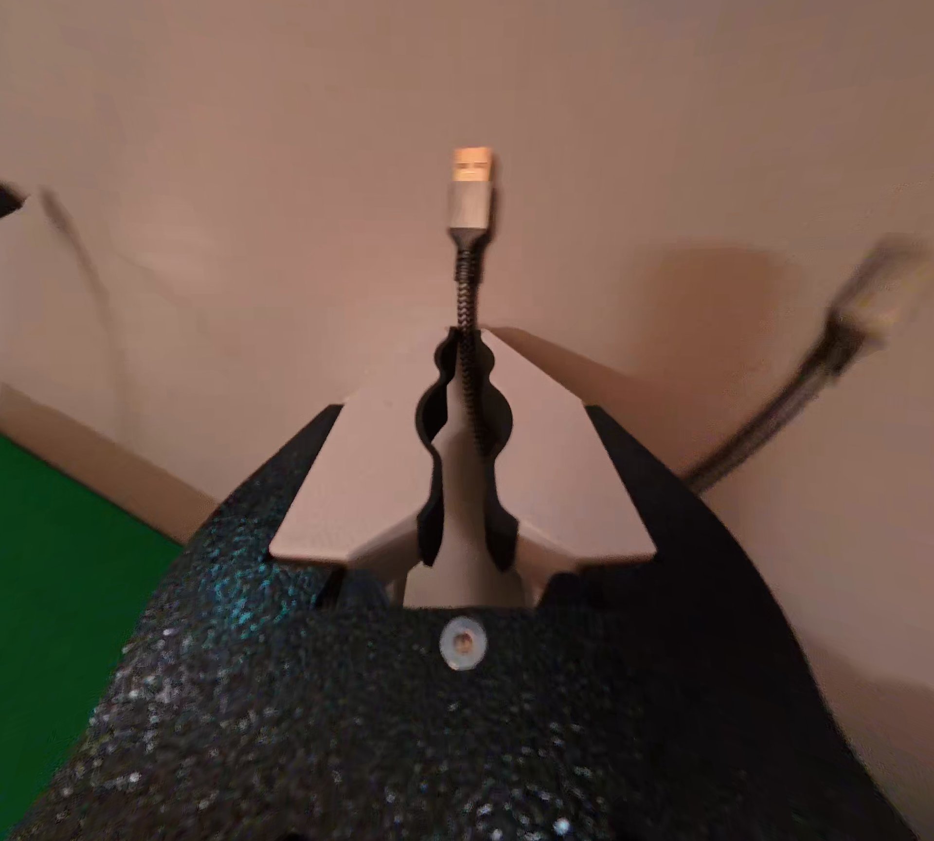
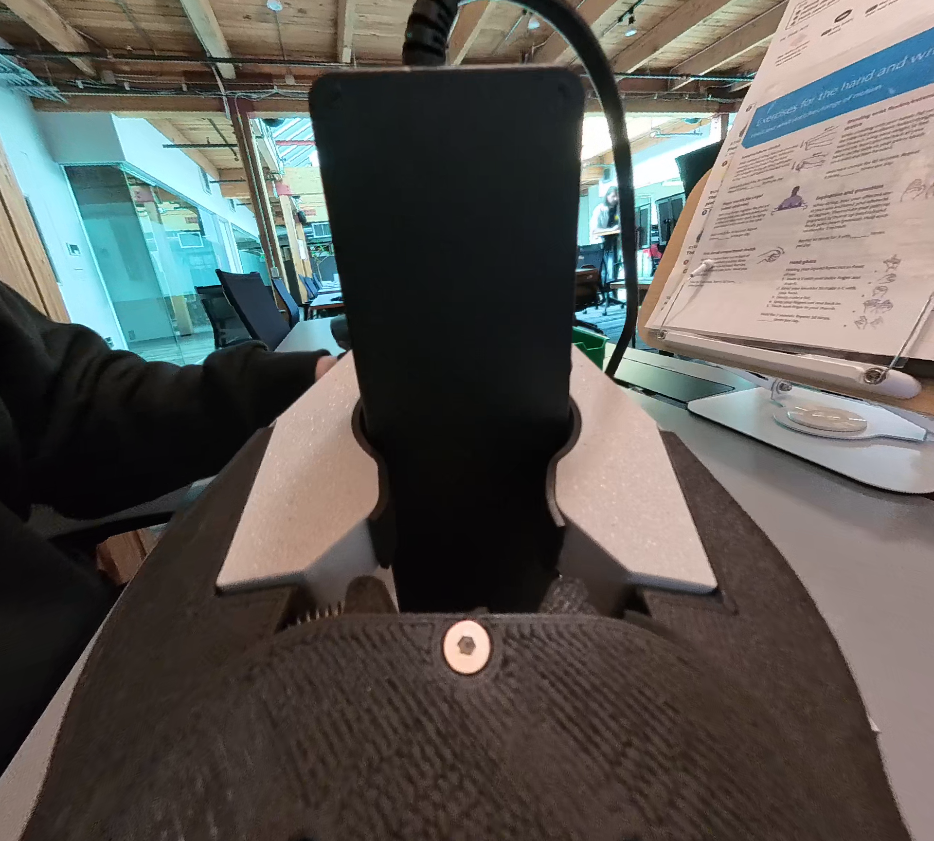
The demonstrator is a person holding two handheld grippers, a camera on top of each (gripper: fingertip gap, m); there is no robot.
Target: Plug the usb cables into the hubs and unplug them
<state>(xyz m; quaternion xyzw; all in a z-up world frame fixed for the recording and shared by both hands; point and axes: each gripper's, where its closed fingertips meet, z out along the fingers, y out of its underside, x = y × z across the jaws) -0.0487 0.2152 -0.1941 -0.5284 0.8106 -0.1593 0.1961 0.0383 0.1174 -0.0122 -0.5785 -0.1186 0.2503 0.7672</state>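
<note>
In the left wrist view my left gripper [image 1: 467, 336] is shut on a braided USB cable [image 1: 469, 361]. Its silver plug [image 1: 471, 189] sticks out past the fingertips, above the pale tabletop [image 1: 252, 109]. A second braided cable with a plug [image 1: 854, 326] lies blurred at the right. In the right wrist view my right gripper [image 2: 467, 392] is shut on a flat black hub [image 2: 450, 235] and holds it upright, lifted off the table. The hub's own black cord [image 2: 601, 109] leaves its top end and arcs down to the right. The hub's ports are hidden.
A document stand with printed sheets [image 2: 808, 189] sits on the table at the right. A person's dark sleeve [image 2: 126, 412] reaches in from the left. A green surface [image 1: 65, 589] lies past the table edge at lower left. Office chairs and desks stand far behind.
</note>
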